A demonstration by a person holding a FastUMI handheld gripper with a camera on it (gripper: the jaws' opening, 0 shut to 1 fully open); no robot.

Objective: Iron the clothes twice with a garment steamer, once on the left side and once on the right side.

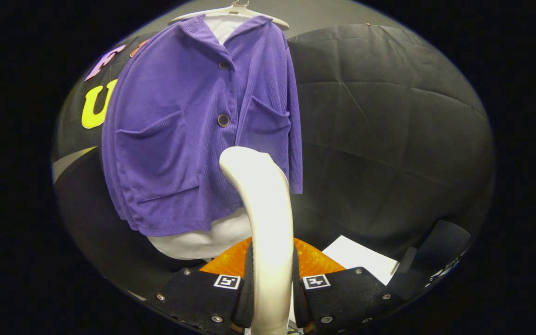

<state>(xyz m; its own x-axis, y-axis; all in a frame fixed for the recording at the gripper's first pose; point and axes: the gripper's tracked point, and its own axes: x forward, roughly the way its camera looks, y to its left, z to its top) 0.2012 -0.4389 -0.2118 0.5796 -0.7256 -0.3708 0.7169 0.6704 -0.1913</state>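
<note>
A purple corduroy jacket (193,135) hangs on a pale hanger (231,11) over a white garment (203,242), ahead of the fingers. It has two patch pockets and dark buttons down the front. My gripper (271,284) is shut on the white garment steamer (265,218), both fingers pressing its handle. The steamer rises between the fingers and curves toward the jacket, its head near the jacket's lower middle, below the right pocket. Whether the head touches the cloth cannot be told.
An orange part (314,260), seemingly the steamer's tank, sits just beyond the fingers behind the handle. A white sheet (361,260) lies on the dark surface right of the fingers. Black cloth wall (389,116) stands behind and right of the jacket.
</note>
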